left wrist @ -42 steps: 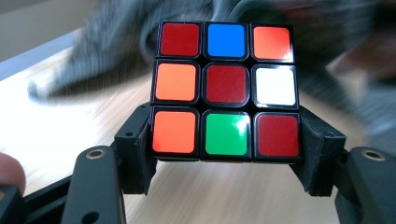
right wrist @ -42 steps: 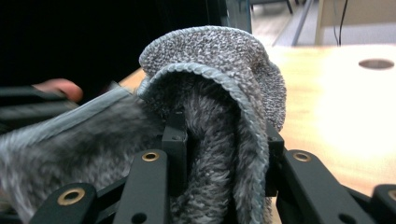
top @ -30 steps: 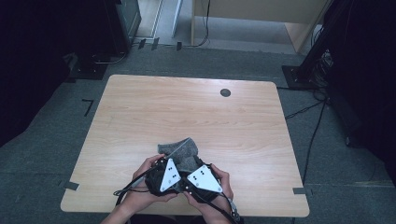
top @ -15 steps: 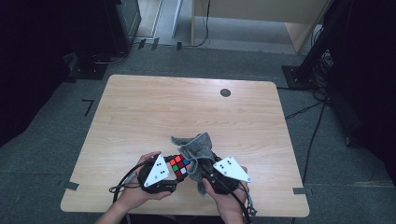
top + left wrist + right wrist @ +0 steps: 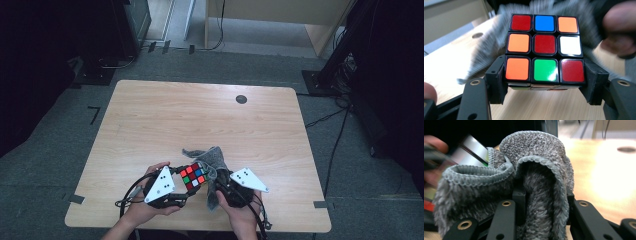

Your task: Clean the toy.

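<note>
Scrambled red-orange-faced cube (image 5: 544, 47) clamped in left fingers (image 5: 544, 82); right fingers (image 5: 544, 202) closing on grey cloth (image 5: 506, 182).

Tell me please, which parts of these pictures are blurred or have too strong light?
Left gripper view: the cube is sharp, while the grey cloth behind it is smeared. Right gripper view: the cloth is sharp, but the table glares bright and soft. High view: evenly lit table, dark surroundings.

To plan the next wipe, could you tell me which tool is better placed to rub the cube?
Right: the right tool grips the grey cloth beside the cube, while the left tool is clamped on the cube.
</note>
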`<state>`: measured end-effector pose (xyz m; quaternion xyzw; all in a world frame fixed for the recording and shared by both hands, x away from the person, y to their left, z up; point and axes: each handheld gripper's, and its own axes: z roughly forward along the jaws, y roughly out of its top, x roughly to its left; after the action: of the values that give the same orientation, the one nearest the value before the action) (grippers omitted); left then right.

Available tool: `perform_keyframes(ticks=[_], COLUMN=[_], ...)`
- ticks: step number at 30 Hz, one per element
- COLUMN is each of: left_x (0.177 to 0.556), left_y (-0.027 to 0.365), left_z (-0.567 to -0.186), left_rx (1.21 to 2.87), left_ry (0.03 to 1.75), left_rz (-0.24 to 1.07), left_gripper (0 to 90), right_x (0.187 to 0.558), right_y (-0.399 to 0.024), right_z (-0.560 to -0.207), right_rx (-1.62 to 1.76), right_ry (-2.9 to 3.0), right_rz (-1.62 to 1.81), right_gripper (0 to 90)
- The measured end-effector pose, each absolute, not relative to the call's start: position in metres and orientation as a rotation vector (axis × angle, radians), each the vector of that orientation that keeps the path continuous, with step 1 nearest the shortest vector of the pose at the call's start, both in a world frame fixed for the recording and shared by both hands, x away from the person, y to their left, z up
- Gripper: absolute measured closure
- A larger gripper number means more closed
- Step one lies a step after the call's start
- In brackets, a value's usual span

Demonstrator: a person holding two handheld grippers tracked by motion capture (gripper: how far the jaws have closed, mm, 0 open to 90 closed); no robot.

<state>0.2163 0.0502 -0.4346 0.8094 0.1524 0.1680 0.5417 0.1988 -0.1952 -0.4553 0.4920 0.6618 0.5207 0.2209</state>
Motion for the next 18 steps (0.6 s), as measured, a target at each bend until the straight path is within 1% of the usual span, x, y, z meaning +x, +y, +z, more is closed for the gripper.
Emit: perform_keyframes(ticks=[2, 5, 9, 12, 14, 18], left_x=[0.219, 0.222, 0.220, 0.216, 0.217, 0.226], left_y=[0.052, 0.051, 0.043, 0.040, 0.043, 0.060], left_z=[-0.434, -0.442, -0.446, -0.444, -0.444, -0.440], left_rx=[1.923, 1.988, 2.014, 2.018, 2.016, 1.908], left_ry=[0.372, 0.386, 0.367, 0.351, 0.351, 0.401], left_rz=[0.400, 0.442, 0.424, 0.425, 0.424, 0.372], left_gripper=[34.4, 34.4, 34.4, 34.3, 34.3, 34.3], right_x=[0.201, 0.197, 0.187, 0.186, 0.187, 0.201], right_y=[-0.202, -0.209, -0.198, -0.188, -0.188, -0.194], right_z=[-0.455, -0.442, -0.427, -0.434, -0.442, -0.460], right_rx=[1.392, 1.385, 1.290, 1.277, 1.326, 1.448], right_ry=[1.814, 1.749, 1.748, 1.801, 1.783, 1.867], right_rz=[1.437, 1.500, 1.570, 1.555, 1.577, 1.530], right_gripper=[67.9, 67.8, 67.6, 67.7, 68.1, 68.1])
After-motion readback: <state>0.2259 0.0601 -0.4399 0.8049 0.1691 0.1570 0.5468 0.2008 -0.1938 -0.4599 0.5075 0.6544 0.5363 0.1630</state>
